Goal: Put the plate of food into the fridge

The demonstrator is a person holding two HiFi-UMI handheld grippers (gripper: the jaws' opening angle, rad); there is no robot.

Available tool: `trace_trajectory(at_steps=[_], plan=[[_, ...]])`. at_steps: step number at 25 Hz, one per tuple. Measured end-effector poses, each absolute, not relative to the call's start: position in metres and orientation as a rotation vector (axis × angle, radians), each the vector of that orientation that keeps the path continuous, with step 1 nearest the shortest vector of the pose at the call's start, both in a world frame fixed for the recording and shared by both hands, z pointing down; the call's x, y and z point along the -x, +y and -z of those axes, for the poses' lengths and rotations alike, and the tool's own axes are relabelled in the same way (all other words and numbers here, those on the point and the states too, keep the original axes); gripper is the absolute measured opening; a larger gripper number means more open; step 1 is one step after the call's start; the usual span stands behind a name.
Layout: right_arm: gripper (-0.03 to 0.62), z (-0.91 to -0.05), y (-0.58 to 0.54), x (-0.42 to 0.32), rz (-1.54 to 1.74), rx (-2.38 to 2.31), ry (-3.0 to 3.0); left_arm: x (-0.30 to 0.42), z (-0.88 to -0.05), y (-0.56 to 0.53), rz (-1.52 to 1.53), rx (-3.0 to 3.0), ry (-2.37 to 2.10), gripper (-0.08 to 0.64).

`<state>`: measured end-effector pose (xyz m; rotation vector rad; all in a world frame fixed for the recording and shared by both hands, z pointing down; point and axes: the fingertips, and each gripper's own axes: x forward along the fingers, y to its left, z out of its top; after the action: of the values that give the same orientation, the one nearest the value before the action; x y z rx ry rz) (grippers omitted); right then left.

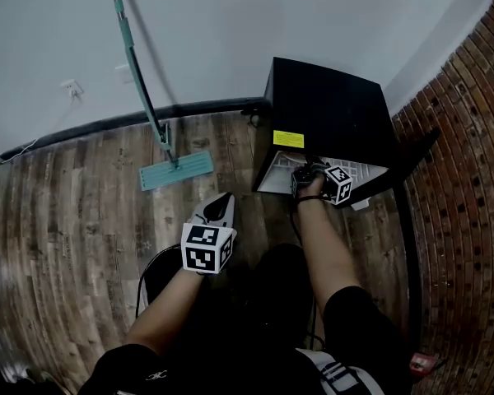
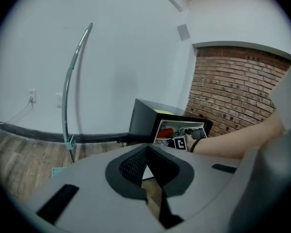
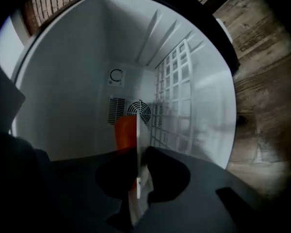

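One thin white plate (image 3: 137,149), edge-on inside fridge (image 3: 72,81) — right fingers (image 3: 167,174) pinch it; left fingers (image 2: 131,166) seemingly closed.

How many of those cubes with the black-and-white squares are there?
2. One cube rides on the left gripper, over the wooden floor; the second cube is on the right gripper, at the open fridge. None looks hidden.
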<state>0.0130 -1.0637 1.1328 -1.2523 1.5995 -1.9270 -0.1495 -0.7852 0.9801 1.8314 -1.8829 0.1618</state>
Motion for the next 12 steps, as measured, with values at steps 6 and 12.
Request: trace_trajectory(at_steps=[6, 12], plan=[[0.048, -1.153, -1.093, -0.001, 1.869, 1.391, 1.770, 0.155, -1.003, -0.789, -0.164, -1.757, -1.884, -0.005], [0.049, -1.156, -1.090, -0.001, 1.695, 1.531, 2.005, 0.153, -1.014, -0.787, -0.266, -1.787, -1.912, -0.005]])
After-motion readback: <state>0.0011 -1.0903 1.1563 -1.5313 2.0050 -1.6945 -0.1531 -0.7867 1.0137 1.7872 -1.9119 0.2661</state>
